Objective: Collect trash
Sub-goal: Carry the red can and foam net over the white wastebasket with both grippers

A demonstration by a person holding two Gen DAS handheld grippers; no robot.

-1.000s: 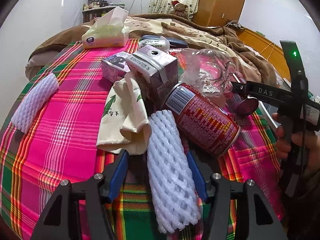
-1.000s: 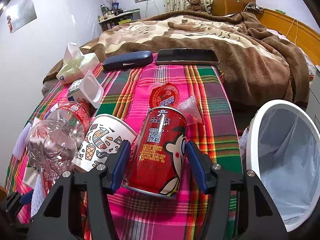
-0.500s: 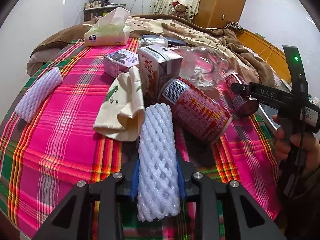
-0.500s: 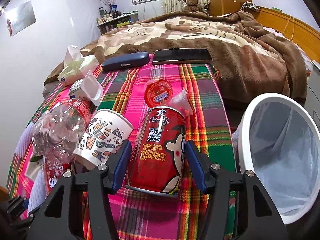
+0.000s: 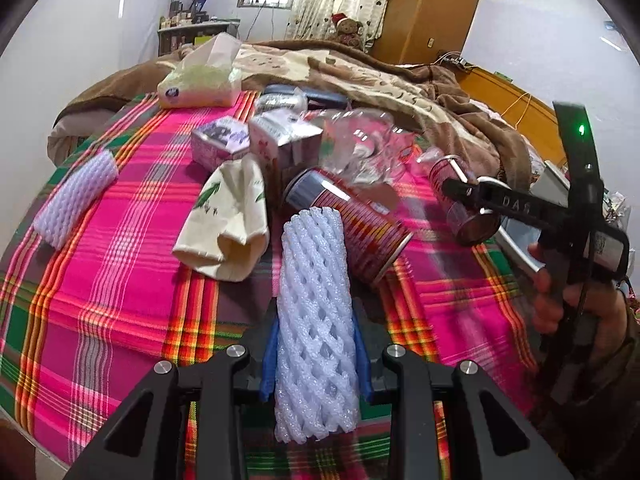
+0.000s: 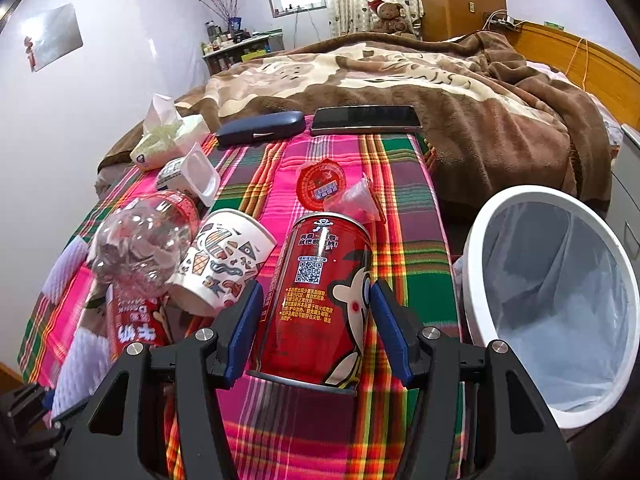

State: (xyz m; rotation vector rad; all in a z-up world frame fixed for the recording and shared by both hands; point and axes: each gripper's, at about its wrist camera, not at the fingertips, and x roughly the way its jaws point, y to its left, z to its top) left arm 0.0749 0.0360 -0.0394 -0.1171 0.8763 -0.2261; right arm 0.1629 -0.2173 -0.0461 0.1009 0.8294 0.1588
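Note:
My left gripper [image 5: 315, 354] is shut on a white foam net sleeve [image 5: 314, 312] and holds it over the plaid cloth. Beyond it lie a red can [image 5: 352, 226], a cream cloth pouch [image 5: 228, 220], small cartons [image 5: 280, 142] and a clear plastic bottle [image 5: 360, 144]. My right gripper [image 6: 316, 328] is shut on a red can [image 6: 320, 300] with a cartoon face; it also shows in the left wrist view [image 5: 460, 204]. A white bin [image 6: 492, 236] with a clear liner stands right of the bed edge, close to the can.
A patterned paper cup [image 6: 224, 260], a yoghurt tub [image 6: 192, 176], a red jelly lid [image 6: 320, 186], a tissue pack [image 6: 164, 136], a glasses case [image 6: 260, 128] and a phone [image 6: 366, 119] lie on the cloth. Another foam sleeve [image 5: 76, 196] lies far left. A brown blanket [image 6: 440, 92] covers the bed behind.
My left gripper has closed on the foam sleeve and lifted it slightly. My right gripper keeps hold of the red can and has shifted a little toward the bin.

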